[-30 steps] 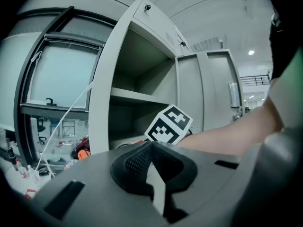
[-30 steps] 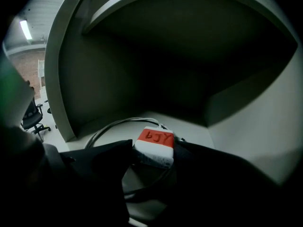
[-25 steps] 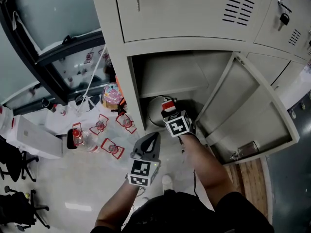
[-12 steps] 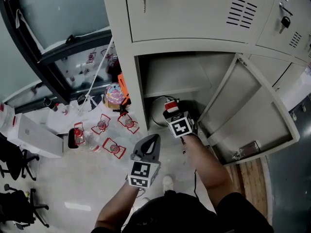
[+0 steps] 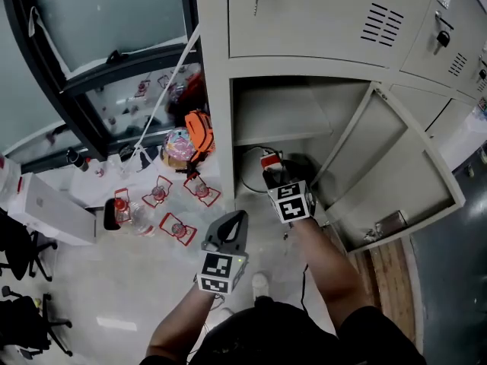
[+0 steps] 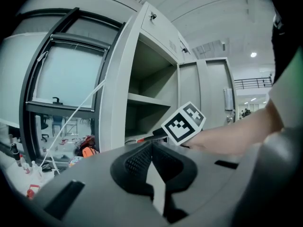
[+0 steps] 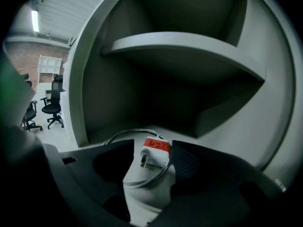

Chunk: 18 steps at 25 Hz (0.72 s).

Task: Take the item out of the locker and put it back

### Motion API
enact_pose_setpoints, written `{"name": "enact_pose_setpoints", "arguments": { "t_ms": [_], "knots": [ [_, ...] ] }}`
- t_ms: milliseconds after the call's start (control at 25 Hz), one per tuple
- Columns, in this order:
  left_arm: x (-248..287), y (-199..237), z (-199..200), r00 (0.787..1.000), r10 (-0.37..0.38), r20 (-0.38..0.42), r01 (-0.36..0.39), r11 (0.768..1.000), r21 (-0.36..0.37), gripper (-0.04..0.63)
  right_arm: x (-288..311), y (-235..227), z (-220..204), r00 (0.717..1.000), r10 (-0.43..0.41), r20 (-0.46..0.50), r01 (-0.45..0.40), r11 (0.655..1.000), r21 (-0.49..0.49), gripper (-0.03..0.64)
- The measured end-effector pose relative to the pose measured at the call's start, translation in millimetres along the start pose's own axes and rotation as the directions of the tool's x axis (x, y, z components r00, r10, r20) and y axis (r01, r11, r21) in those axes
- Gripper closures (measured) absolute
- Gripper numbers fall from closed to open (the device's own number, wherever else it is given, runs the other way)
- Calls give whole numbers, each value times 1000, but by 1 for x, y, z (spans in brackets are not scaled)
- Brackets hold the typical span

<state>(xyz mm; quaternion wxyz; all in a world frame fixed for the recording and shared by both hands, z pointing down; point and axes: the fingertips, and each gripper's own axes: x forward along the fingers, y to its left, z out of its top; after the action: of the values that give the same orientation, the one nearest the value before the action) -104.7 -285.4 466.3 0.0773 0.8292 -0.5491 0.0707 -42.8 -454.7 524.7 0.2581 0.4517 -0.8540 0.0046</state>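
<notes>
A white charger with a red label (image 7: 155, 153) lies on the floor of the open lower locker (image 5: 283, 116), its cable (image 5: 246, 172) looped beside it. My right gripper (image 5: 272, 175) reaches into the locker with the charger (image 5: 268, 160) between its jaw tips. The right jaw looks to be against it and a narrow gap shows at the left jaw. Those jaws have just closed a little and still stand open. My left gripper (image 5: 234, 226) hangs shut outside the locker, over the floor, and holds nothing.
The locker door (image 5: 396, 181) stands swung open to the right. A shelf (image 7: 189, 51) spans the compartment above the charger. Left of the locker are a window (image 5: 106, 21), bottles, an orange bag (image 5: 199, 131) and a white box (image 5: 49, 215). Office chairs stand at far left.
My right gripper has drawn back a little and risen while the charger stays by its cable loop. The head view has swung, so the locker sits further right. The left gripper has shifted slightly.
</notes>
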Motion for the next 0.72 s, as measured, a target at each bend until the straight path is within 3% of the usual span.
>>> {"name": "enact_pose_setpoints", "arguments": {
  "t_ms": [240,720],
  "knots": [
    [-24,-7,-1,1000,-25,5,25,1000,6,591,-37,10,6,998,-55,43,54,998,27,605],
    [-91,-11,-4,997,-72,11,72,997,18,591,-125,74,20,991,-29,134,8,988,155,617]
  ]
}}
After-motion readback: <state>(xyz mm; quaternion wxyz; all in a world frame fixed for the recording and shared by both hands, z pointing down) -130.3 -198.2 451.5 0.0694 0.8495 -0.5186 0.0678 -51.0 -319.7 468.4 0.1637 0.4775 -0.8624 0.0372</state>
